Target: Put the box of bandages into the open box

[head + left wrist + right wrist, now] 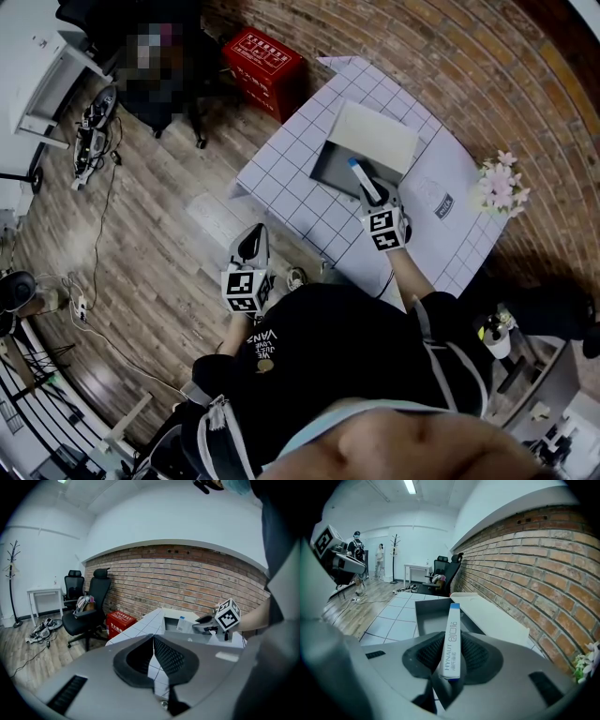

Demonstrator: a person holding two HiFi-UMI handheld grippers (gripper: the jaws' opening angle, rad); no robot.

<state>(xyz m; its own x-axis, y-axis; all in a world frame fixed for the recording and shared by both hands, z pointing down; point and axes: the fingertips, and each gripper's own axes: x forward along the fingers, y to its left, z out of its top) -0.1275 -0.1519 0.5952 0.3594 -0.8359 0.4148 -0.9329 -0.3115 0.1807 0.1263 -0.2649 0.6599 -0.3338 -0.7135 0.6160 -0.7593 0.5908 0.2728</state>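
Note:
The box of bandages (452, 639), long, white and blue-tipped, lies edge-up between the pads of my right gripper (451, 656), which is shut on it. Its far end points over the open box (429, 616), a grey carton with its white lid (492, 618) folded back toward the brick wall. From the head view, the right gripper (370, 192) holds the bandage box (361, 176) at the near rim of the open box (333, 167). My left gripper (251, 246) hangs off the table's near-left edge, shut and empty; in its own view the left gripper (153, 639) has its tips touching.
The white tiled table (295, 192) stands against a brick wall. A flower bunch (502, 183) and a flat white packet (436, 202) lie at its right. A red crate (262, 58) sits on the wooden floor behind the table; office chairs (89, 606) stand to the left.

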